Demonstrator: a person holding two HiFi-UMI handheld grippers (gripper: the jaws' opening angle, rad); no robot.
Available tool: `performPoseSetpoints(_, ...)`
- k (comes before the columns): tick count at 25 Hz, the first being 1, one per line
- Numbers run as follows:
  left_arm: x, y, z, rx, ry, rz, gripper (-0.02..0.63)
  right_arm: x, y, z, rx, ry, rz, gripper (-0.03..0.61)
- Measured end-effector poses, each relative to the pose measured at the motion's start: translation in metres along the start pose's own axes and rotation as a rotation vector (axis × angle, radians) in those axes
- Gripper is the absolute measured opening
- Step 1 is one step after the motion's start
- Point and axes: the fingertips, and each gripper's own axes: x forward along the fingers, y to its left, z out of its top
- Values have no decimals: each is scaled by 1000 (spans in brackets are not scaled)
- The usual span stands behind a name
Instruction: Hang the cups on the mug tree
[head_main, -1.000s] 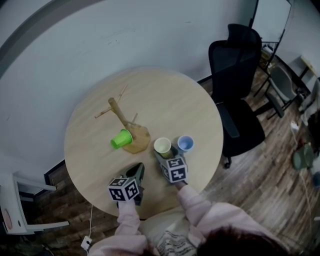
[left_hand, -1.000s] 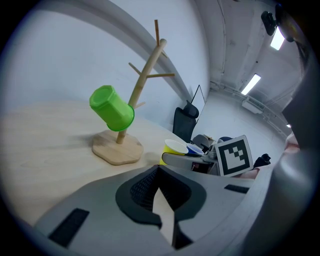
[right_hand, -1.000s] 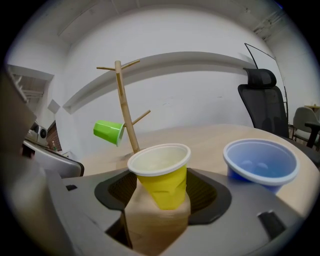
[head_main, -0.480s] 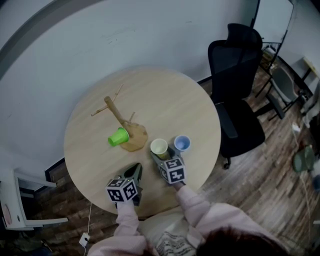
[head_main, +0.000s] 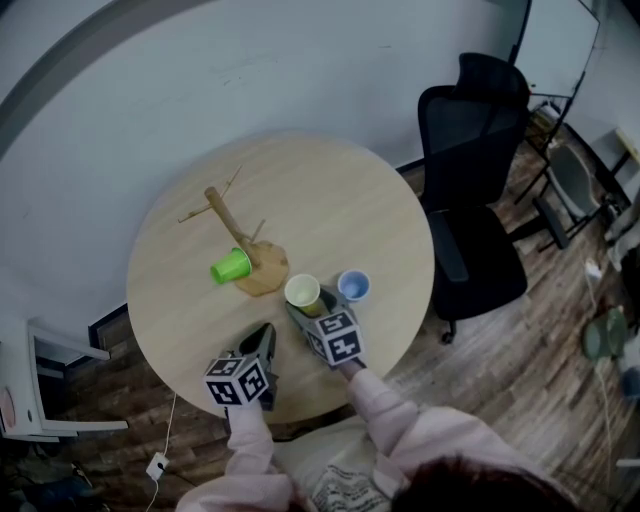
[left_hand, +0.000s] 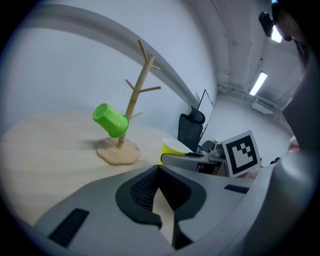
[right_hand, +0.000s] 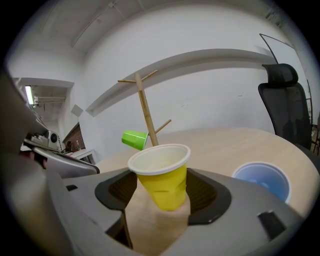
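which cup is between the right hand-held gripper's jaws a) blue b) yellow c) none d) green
b: the yellow cup is pinched and dented in the right hand-held gripper, while the green cup hangs on the mug tree and the blue cup stands on the table.

The head view looks steeply down from high above on the whole round table (head_main: 340, 200). The left gripper view sits low over the table, facing the mug tree (left_hand: 131, 107) from near. The right gripper view, also low, faces the same tree past a very close yellow cup (right_hand: 161, 177). All three share the green cup (head_main: 230, 267).
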Motion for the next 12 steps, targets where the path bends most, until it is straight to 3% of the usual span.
performPoseSetpoints(12, -18, -4, 27, -17, -96, 24, 5, -15, 2, 30, -12, -25, 17, 293)
